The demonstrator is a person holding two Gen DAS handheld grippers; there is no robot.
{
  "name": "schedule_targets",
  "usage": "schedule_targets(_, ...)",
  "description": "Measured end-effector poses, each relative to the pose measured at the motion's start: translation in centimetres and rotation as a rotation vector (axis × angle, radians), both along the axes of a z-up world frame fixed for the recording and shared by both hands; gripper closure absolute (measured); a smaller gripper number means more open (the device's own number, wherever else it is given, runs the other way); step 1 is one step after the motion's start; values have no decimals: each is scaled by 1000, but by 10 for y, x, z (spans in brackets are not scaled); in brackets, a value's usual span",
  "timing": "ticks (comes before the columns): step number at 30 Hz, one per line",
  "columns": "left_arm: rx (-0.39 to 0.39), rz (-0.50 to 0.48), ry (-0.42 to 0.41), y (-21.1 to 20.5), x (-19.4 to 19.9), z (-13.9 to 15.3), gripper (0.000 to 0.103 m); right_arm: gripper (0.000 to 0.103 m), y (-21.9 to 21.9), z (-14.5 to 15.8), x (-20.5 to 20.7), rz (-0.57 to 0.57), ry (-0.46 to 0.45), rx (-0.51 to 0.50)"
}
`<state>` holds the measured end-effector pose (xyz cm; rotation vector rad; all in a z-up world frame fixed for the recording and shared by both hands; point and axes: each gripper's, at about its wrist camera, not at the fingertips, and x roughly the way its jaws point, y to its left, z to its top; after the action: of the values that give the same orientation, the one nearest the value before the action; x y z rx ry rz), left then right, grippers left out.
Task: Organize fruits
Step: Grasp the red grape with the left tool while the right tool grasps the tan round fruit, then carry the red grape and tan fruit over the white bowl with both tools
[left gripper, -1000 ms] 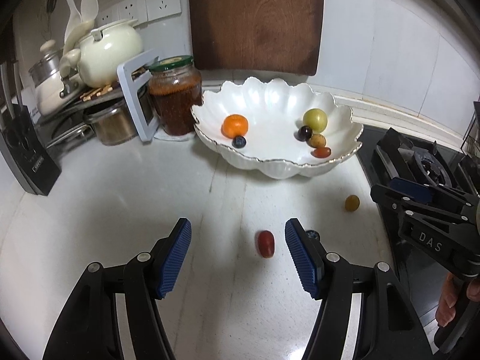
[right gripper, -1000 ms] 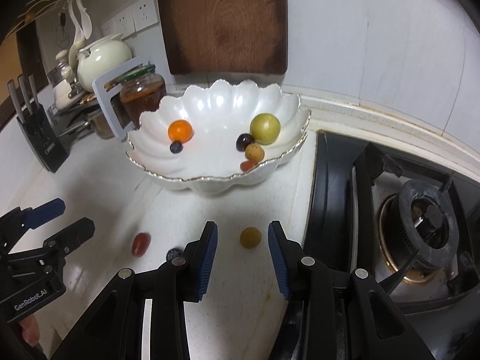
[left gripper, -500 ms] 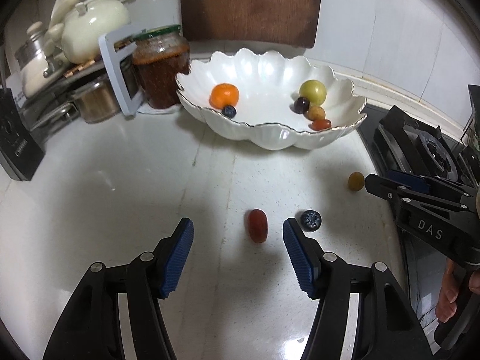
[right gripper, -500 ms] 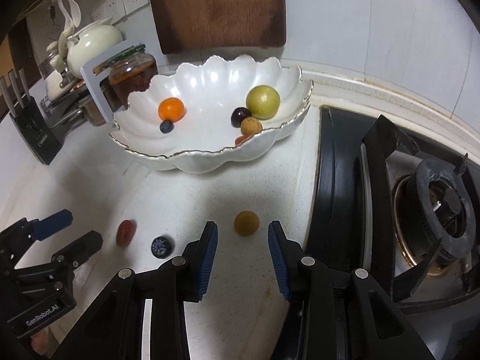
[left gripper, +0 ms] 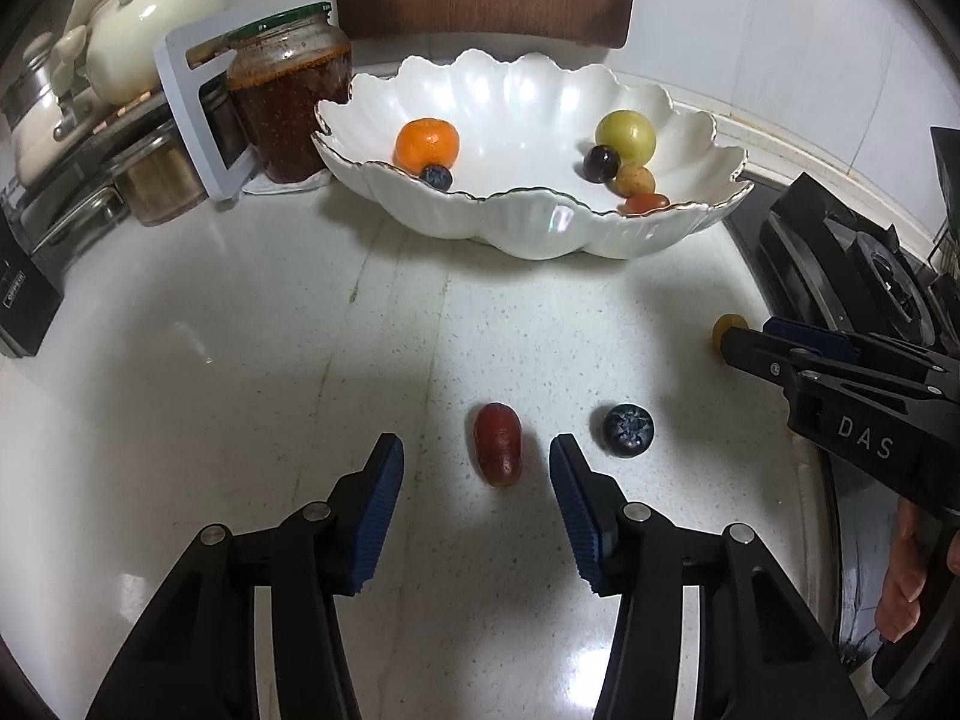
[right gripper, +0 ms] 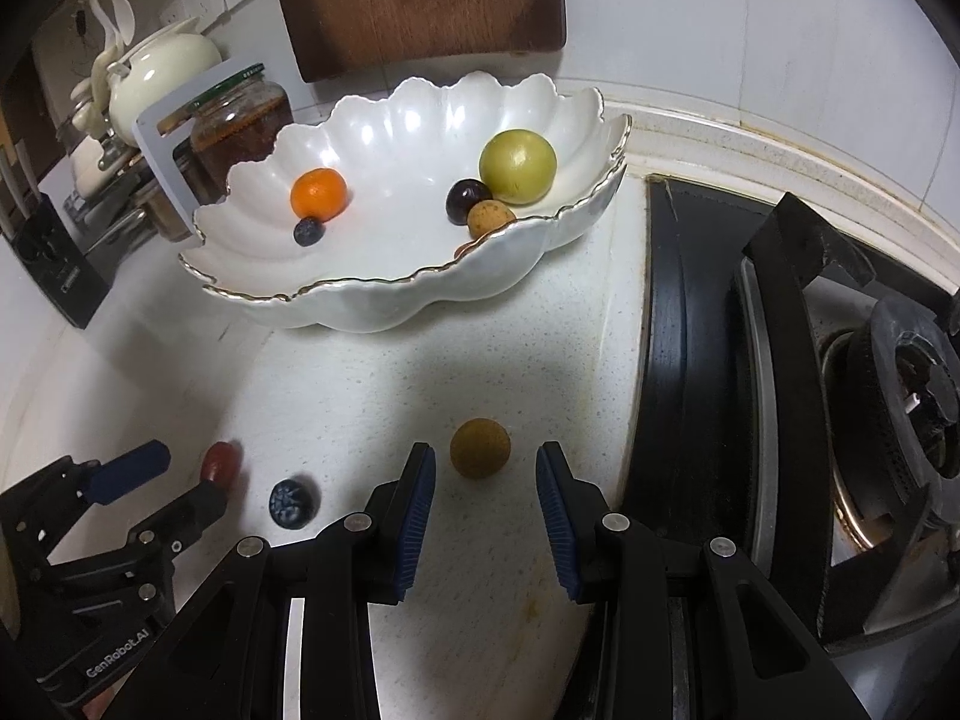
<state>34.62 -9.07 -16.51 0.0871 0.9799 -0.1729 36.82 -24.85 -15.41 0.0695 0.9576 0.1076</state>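
Left hand-held gripper (left gripper: 474, 468): blue pads spread either side of the red oblong fruit (left gripper: 497, 451), jaws closing, neither pad touching it. Fruit lies on the white counter (left gripper: 240, 360), long axis running near to far, slightly nearer the right pad.

Right hand-held gripper (right gripper: 485, 483): pads spread, straddling the brown round fruit (right gripper: 480, 447), a clear gap each side. That fruit sits near the dark edge of the stove (right gripper: 690, 330).

Blueberry (left gripper: 627, 429) lies loose on the counter just right of the left gripper's right pad, between the two tools.

Farther out: scalloped white bowl (left gripper: 528, 228) already holds an orange, a second blueberry, a green-yellow fruit, a dark grape and two small pieces at its right side.

Step in hand, as I judge it: both tools lined up for pick-up, three pieces still outside the bowl. Next move calls for closing gently and centred, since round fruit may roll or squirt out, then lifting over the bowl's rim. Keep the left pad clear of the blueberry.
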Motion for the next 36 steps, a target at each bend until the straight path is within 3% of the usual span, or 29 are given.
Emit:
schedule_targets(10,-34,1,52,-1,7,-10,73,68,4,-8,8,13,17,-10)
schedule_targets(17,-33,-17,50,-3,7,-12,85,79,6,-12,10,19,21,-26)
schedule_targets(27,-45,-29,35,0,3,-5,86,79,10,4,-3,21,-12,-35)
schedule_targets(36,-70,-55,-25,2,-5,20,87,79,17,29,-25,31,-63,-13)
